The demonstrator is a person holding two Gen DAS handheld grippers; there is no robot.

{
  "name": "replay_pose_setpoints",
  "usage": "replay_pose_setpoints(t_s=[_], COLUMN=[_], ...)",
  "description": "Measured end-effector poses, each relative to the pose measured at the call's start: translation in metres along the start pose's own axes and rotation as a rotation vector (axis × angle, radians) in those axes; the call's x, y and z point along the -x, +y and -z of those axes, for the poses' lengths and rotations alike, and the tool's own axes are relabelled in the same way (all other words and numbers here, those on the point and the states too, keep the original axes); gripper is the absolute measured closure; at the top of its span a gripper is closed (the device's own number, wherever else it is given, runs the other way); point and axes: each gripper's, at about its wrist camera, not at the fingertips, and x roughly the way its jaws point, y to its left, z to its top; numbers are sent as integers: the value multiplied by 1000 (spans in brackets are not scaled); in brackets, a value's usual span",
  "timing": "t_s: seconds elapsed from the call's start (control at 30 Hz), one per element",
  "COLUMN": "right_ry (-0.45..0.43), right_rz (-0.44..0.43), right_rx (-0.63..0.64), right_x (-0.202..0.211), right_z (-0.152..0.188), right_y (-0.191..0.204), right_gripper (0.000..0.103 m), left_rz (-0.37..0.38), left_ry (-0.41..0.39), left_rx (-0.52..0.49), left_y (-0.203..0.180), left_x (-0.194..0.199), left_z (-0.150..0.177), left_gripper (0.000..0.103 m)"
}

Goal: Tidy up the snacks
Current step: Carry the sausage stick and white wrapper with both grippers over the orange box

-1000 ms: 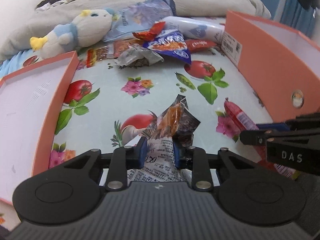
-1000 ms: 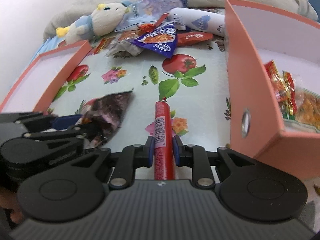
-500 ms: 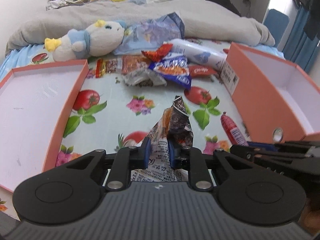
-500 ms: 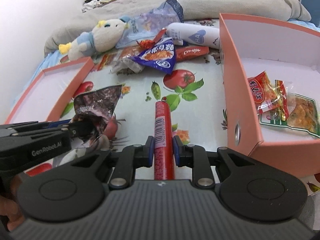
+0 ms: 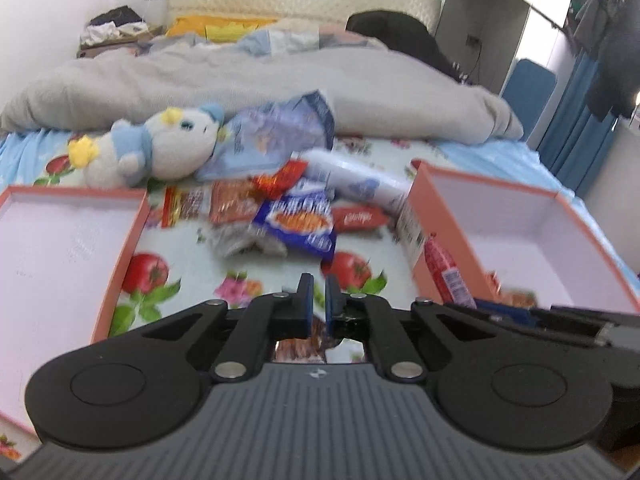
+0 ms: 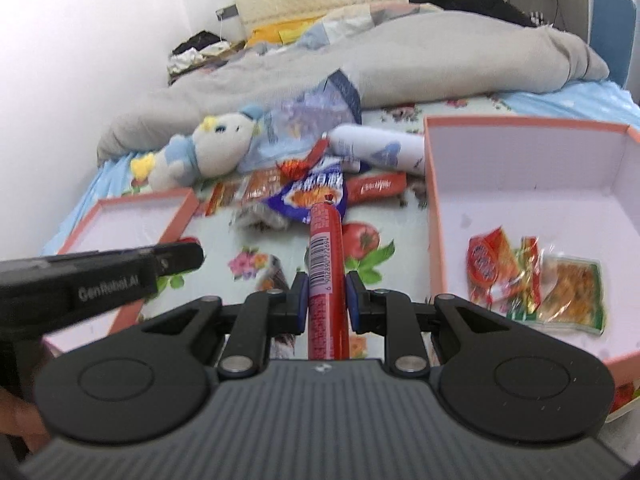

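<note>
My right gripper [image 6: 326,280] is shut on a red sausage stick [image 6: 325,264] and holds it lifted, pointing forward; the sausage stick also shows in the left wrist view [image 5: 442,274] beside the right box. My left gripper [image 5: 316,290] is nearly shut, and a crinkled snack packet [image 5: 308,344] hangs below its fingers, mostly hidden. In the right wrist view the packet [image 6: 276,276] shows under the left gripper's tip. A pile of snacks [image 5: 296,216] lies at the far middle of the cloth. The right pink box [image 6: 532,184] holds several small packets [image 6: 532,276].
An empty pink box [image 5: 60,240] lies at the left. A plush toy [image 5: 156,148] and a large blue bag [image 5: 280,136] lie behind the pile. A white tube [image 5: 360,184] lies by the right box [image 5: 520,216]. A grey duvet [image 5: 280,80] covers the bed behind.
Both grippers have risen and tilted up, each with its snack. The packet has dropped low between the left fingers. The sausage stick now hangs near the right box.
</note>
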Motion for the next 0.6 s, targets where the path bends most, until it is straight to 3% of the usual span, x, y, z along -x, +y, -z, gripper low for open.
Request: replay_pose_setpoints(t_s=[0.2, 0.47, 0.53, 0.6], right_ry=[-8, 27, 31, 32], right_rz=[10, 2, 3, 1], right_rx=[-2, -51, -52, -54], right_x=[1, -7, -8, -8], right_z=[-5, 14, 17, 17], right_y=[-12, -22, -23, -24], right_gripper=[80, 80, 80, 80], left_rz=[12, 44, 61, 58], left_ry=[7, 138, 162, 183], left_rx=[-27, -40, -34, -18], left_y=[-3, 12, 15, 19], left_x=[-9, -43, -53, -64], left_z=[-4, 31, 39, 46], left_gripper=[97, 95, 90, 70])
